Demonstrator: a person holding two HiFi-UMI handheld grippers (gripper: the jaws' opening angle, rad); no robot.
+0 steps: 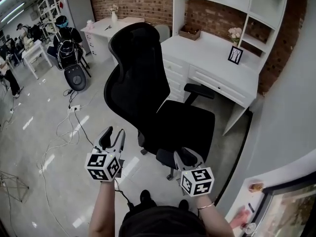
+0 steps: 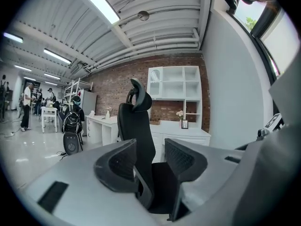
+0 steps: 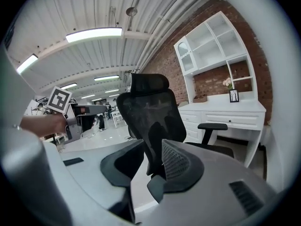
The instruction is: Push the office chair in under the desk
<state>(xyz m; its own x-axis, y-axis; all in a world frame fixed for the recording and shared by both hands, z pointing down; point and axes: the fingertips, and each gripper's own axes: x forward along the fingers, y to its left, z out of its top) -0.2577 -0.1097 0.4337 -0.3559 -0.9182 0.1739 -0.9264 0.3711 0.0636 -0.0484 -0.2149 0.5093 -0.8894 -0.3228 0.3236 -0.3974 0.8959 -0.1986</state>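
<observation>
The black office chair (image 1: 143,78) stands on the floor in front of the white desk (image 1: 217,53), turned at an angle with its seat (image 1: 185,125) toward the desk and its backrest toward me. It is pulled out from the knee space. My left gripper (image 1: 112,132) hovers open, left of the chair's base and apart from it. My right gripper (image 1: 186,155) is open just short of the seat's near edge. In the left gripper view the chair (image 2: 136,121) shows beyond the empty jaws of that gripper (image 2: 150,161). The right gripper (image 3: 148,166) likewise frames the chair (image 3: 150,117) with nothing between its pads.
White cables (image 1: 61,130) trail over the floor at left. A person with a backpack (image 1: 66,46) sits by a second white desk (image 1: 103,31), with a round black object (image 1: 76,78) beside them. A grey wall (image 1: 286,112) and a windowsill (image 1: 276,201) close off the right.
</observation>
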